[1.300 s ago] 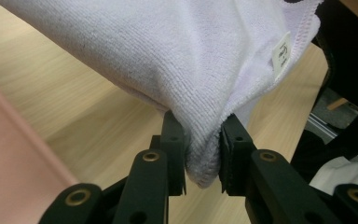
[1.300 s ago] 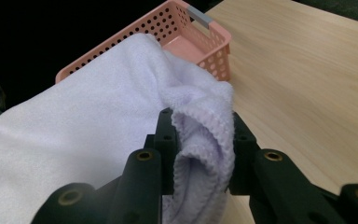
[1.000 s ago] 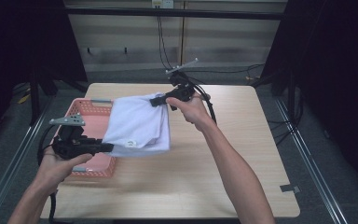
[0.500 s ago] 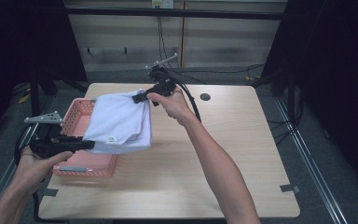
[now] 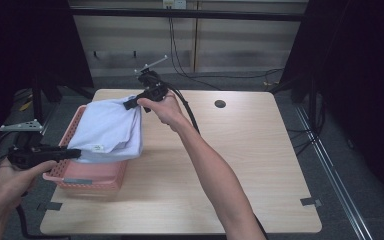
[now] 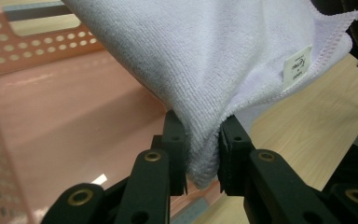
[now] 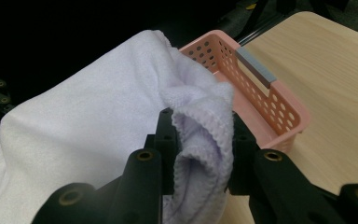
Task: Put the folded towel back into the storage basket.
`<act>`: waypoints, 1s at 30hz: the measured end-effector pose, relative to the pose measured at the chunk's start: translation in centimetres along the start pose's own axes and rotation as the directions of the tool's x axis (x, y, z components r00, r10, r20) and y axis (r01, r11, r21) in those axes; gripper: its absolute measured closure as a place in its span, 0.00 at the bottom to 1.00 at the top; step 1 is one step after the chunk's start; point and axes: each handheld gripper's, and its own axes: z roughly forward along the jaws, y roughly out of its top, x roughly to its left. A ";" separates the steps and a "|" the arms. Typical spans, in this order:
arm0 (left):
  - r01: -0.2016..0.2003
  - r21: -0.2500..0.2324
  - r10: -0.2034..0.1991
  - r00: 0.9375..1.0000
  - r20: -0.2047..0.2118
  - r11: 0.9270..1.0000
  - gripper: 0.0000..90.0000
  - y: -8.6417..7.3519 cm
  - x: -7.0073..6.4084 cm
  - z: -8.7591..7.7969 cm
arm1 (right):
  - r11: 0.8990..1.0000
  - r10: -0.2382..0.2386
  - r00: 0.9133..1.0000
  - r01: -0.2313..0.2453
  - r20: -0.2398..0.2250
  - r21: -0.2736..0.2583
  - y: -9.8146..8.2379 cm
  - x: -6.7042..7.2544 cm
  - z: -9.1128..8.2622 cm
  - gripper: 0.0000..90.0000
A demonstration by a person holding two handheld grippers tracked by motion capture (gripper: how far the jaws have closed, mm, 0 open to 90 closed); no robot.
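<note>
Towel hangs stretched at the frame's left between left gripper and right gripper — jaws pinching opposite ends — held flat over pink basket, probably for lowering in

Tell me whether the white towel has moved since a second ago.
Yes. The white towel, held in both claws, has shifted left across the table and now hangs over the pink basket.

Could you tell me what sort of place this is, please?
Probably a lab recording station: a light wooden table ringed by black curtains, cables along the back wall, grey tape markers.
</note>
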 end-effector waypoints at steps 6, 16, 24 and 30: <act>0.032 -0.003 -0.032 0.999 -0.024 0.999 0.85 -0.5 1.5 -1.3 | 1.000 0.001 1.000 -0.001 0.000 0.016 0.9 0.6 2.0 0.79; 0.083 -0.002 -0.083 0.996 -0.044 0.997 0.85 -2.1 3.6 -2.4 | 1.000 0.020 1.000 -0.020 -0.011 0.016 1.4 1.7 4.7 0.79; 0.131 0.030 -0.129 0.989 -0.068 0.991 0.85 -3.9 5.4 -1.6 | 0.998 0.041 0.999 -0.041 -0.002 0.048 0.0 1.4 7.5 0.79; 0.161 0.067 -0.155 0.984 -0.090 0.985 0.85 -5.0 6.4 -0.5 | 0.996 0.060 0.998 -0.061 0.018 0.069 -1.2 0.9 9.2 0.79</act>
